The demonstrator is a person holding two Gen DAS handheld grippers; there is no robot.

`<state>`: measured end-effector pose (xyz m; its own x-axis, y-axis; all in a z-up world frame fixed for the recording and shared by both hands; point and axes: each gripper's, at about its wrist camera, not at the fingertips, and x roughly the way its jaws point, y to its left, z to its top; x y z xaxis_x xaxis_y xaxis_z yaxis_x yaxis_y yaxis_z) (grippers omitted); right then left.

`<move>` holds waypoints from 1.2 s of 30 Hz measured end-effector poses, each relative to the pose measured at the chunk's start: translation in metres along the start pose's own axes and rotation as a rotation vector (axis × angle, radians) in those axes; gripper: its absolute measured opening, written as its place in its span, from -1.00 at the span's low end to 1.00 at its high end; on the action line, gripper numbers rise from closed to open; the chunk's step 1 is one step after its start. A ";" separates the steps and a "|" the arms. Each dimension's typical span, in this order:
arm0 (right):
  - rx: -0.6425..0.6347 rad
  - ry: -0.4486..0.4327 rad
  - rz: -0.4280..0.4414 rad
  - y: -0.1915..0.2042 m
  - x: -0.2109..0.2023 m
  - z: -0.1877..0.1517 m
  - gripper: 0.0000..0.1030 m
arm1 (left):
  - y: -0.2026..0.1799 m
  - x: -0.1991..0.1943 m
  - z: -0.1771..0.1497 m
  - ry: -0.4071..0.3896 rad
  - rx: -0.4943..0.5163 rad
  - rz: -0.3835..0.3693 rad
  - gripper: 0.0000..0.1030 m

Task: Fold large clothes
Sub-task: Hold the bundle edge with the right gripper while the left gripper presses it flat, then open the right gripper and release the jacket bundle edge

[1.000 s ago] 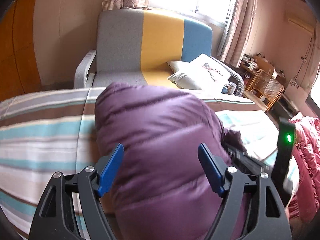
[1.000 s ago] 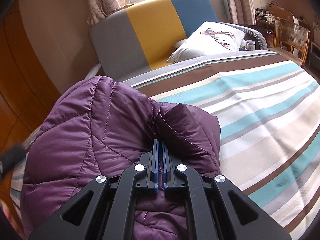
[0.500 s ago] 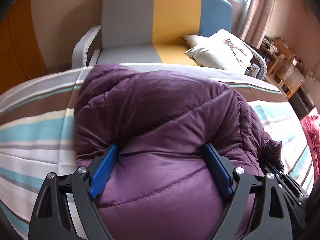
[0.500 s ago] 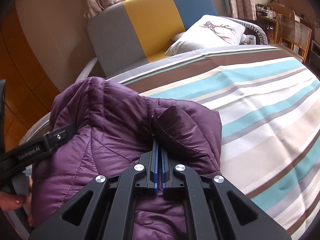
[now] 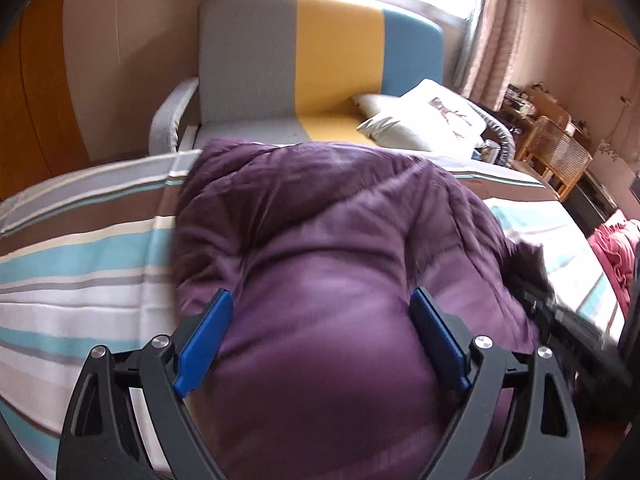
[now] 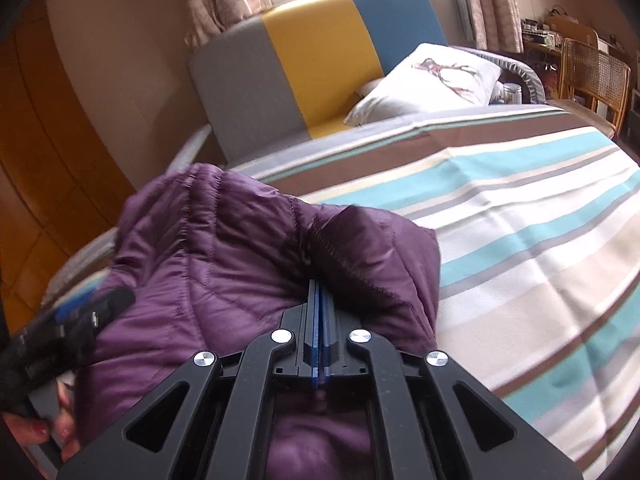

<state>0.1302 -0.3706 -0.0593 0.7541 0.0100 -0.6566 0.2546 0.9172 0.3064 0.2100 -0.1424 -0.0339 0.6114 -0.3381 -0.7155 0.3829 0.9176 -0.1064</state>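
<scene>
**A:** Bedroom setting, we note: a bed under a striped bedspread of brown, teal, white and beige bands, and behind it a small sofa with grey, yellow and blue panels carrying a white printed cushion. Curtained window at the back, a rattan chair to the right.

**B:** Agreed. Where do we log the garment?

**A:** We log the quilted purple puffer jacket lying bunched on the bedspread, near the sofa-side edge of the bed. It bulges up into a rounded mound.

**B:** Left claw?

**A:** We see its blue pads spread wide, one on each side of the mound, and the jaws are opening. Padded fabric fills the gap between them; the pads sit against the bulge at its flanks, but we do not read that as a grip.

**B:** And the right claw?

**A:** We see it fully closed, the blue pads together, pinching a seam fold of the jacket beside the stitched edge. The fabric rises around the tips.

**B:** Anything else to enter?

**A:** In the right wrist view, we see the left claw's black body at the lower left, with the fingers of a hand on its handle. A pink crumpled textile lies at the far right of the left wrist view.
</scene>
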 end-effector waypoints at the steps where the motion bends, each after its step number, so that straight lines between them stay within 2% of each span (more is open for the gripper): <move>1: 0.016 -0.012 0.008 -0.001 -0.011 -0.002 -0.98 | -0.001 -0.010 -0.007 -0.016 0.011 -0.014 0.74; 4: 0.038 -0.034 0.027 -0.001 -0.036 -0.007 -0.98 | -0.008 -0.030 -0.025 -0.037 0.047 -0.024 0.74; 10: 0.018 -0.037 0.004 0.007 -0.070 -0.029 -0.98 | -0.006 -0.050 -0.050 -0.060 0.022 -0.041 0.75; 13: 0.011 0.000 -0.022 0.006 -0.060 -0.030 -0.98 | -0.005 -0.047 -0.055 -0.045 0.010 -0.041 0.76; 16: 0.013 0.082 -0.073 0.001 -0.030 -0.029 -0.98 | -0.007 -0.039 -0.057 -0.035 0.058 -0.018 0.77; 18: 0.004 0.100 -0.097 0.000 -0.017 -0.029 -0.98 | -0.010 -0.034 -0.059 -0.032 0.088 -0.006 0.77; 20: 0.009 0.109 -0.110 -0.001 -0.010 -0.029 -0.98 | -0.008 -0.030 -0.059 -0.020 0.064 -0.018 0.77; 24: -0.027 0.108 -0.138 0.004 -0.013 -0.031 -0.98 | -0.005 -0.031 -0.059 -0.020 0.049 -0.020 0.77; 30: -0.013 0.103 -0.123 0.001 -0.027 -0.033 -0.98 | 0.008 -0.046 -0.066 -0.022 -0.048 -0.058 0.79; 33: -0.013 0.100 -0.121 0.004 -0.038 -0.035 -0.98 | 0.011 -0.058 -0.072 -0.049 -0.044 -0.044 0.79; 36: 0.008 0.085 -0.104 0.004 -0.052 -0.037 -0.98 | 0.012 -0.062 -0.077 -0.044 -0.022 -0.041 0.81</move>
<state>0.0693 -0.3527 -0.0491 0.6697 -0.0505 -0.7409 0.3338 0.9117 0.2395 0.1231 -0.0943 -0.0436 0.6259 -0.3838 -0.6789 0.3930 0.9071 -0.1505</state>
